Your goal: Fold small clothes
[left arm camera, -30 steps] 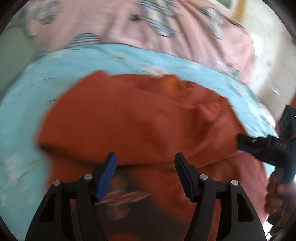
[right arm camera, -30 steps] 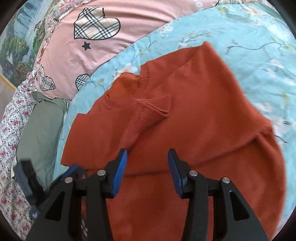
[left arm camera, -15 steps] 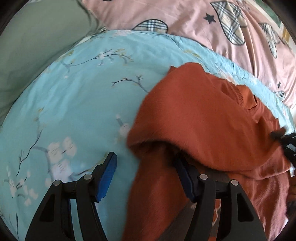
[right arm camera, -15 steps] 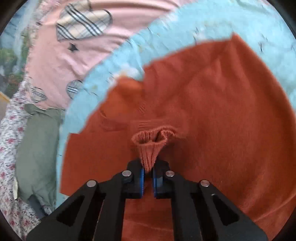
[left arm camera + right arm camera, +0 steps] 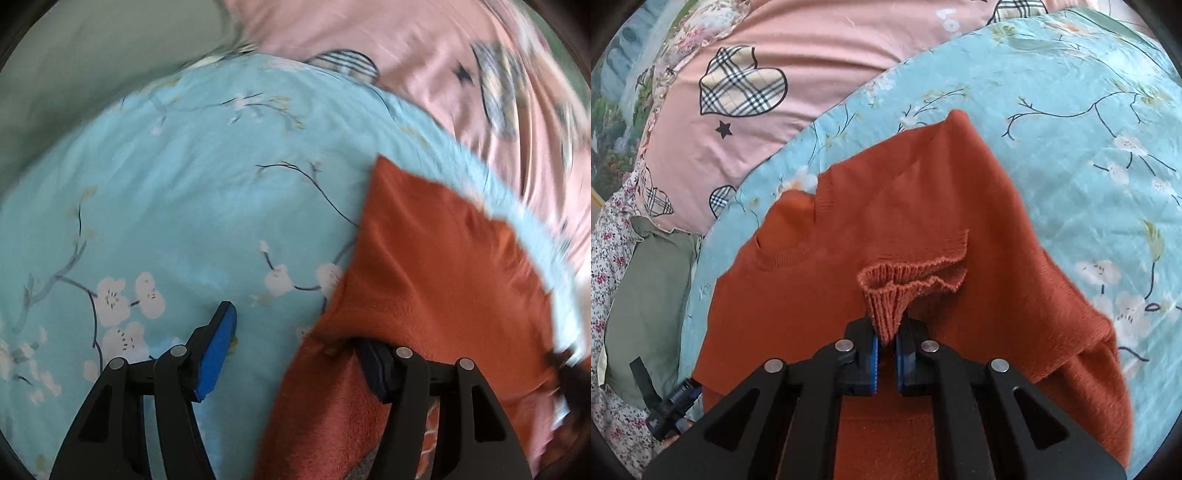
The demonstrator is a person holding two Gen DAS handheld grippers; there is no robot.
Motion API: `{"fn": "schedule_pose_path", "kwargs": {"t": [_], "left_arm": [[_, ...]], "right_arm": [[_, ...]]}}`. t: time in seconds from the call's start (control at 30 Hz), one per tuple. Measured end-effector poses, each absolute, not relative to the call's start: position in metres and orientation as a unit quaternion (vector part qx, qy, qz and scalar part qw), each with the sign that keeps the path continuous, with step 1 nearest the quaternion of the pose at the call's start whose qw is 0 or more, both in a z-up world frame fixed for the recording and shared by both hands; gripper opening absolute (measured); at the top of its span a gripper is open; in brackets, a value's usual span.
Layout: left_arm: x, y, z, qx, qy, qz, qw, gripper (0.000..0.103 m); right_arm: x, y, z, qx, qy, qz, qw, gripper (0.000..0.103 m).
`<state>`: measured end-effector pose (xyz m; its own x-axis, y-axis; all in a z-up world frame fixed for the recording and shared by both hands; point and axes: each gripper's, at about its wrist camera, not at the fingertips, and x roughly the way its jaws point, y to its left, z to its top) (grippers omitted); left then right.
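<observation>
Left claw (image 5: 291,350) has swung off mid-sweater to the orange sweater (image 5: 923,221)'s edge on the blue floral bedsheet (image 5: 166,203); fingers apart, one pad under the fold, nothing clamped. Right claw (image 5: 885,349), apart a second ago, now clamps the ribbed sleeve cuff (image 5: 905,284). Sleeve fold-in looks ready.

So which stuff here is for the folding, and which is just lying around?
For the folding:
- rust-orange knitted sweater
- its ribbed cuff, pinched in the right gripper
- left gripper, open at the sweater's edge

Just lying around:
- light blue blossom-print sheet underneath
- pink quilt with plaid hearts
- plain grey-green cloth
</observation>
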<state>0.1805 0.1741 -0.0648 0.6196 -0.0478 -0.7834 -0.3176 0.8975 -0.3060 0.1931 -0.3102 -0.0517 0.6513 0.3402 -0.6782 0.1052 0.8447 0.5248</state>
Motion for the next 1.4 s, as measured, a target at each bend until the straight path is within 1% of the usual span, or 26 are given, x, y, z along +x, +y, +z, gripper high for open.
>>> {"fn": "schedule_pose_path", "kwargs": {"t": [0.07, 0.2, 0.23, 0.33, 0.43, 0.5, 0.57, 0.8, 0.87, 0.97, 1.03, 1.17, 1.4], "left_arm": [[0.178, 0.185, -0.066, -0.248, 0.418, 0.069, 0.871, 0.063], [0.174, 0.192, -0.068, -0.277, 0.403, 0.063, 0.870, 0.063], [0.173, 0.194, -0.068, -0.284, 0.400, 0.060, 0.869, 0.063], [0.174, 0.194, -0.068, -0.287, 0.398, 0.052, 0.870, 0.063], [0.170, 0.193, -0.068, -0.280, 0.399, 0.051, 0.871, 0.063], [0.169, 0.193, -0.068, -0.280, 0.403, 0.048, 0.870, 0.063], [0.167, 0.193, -0.066, -0.277, 0.407, 0.047, 0.869, 0.063], [0.131, 0.196, -0.050, -0.257, 0.419, 0.016, 0.871, 0.061], [0.116, 0.197, -0.047, -0.257, 0.424, -0.007, 0.869, 0.061], [0.093, 0.194, -0.040, -0.238, 0.429, -0.027, 0.871, 0.062], [0.076, 0.190, -0.036, -0.225, 0.431, -0.042, 0.873, 0.065], [0.035, 0.176, -0.035, -0.187, 0.445, -0.080, 0.872, 0.065], [-0.014, 0.156, -0.046, -0.148, 0.480, -0.110, 0.858, 0.066]], "right_arm": [[0.191, -0.307, -0.039, 0.270, 0.392, 0.089, 0.875, 0.008], [0.182, -0.302, -0.009, 0.264, 0.329, 0.127, 0.898, 0.008], [0.182, -0.304, -0.009, 0.259, 0.329, 0.119, 0.900, 0.008], [0.185, -0.306, -0.025, 0.229, 0.361, 0.081, 0.901, 0.008], [0.189, -0.308, -0.053, 0.222, 0.419, 0.059, 0.879, 0.008], [0.182, -0.311, -0.056, 0.226, 0.421, 0.054, 0.877, 0.008], [0.176, -0.312, -0.051, 0.216, 0.419, 0.046, 0.881, 0.014], [0.137, -0.321, -0.021, 0.196, 0.411, 0.055, 0.888, 0.016], [0.126, -0.322, -0.017, 0.191, 0.413, 0.065, 0.888, 0.024], [0.101, -0.328, -0.014, 0.181, 0.420, 0.075, 0.886, 0.031], [0.078, -0.334, -0.013, 0.180, 0.422, 0.085, 0.885, 0.032], [0.041, -0.348, -0.016, 0.184, 0.428, 0.104, 0.879, 0.033], [-0.023, -0.377, -0.026, 0.193, 0.448, 0.131, 0.863, 0.033]]}}
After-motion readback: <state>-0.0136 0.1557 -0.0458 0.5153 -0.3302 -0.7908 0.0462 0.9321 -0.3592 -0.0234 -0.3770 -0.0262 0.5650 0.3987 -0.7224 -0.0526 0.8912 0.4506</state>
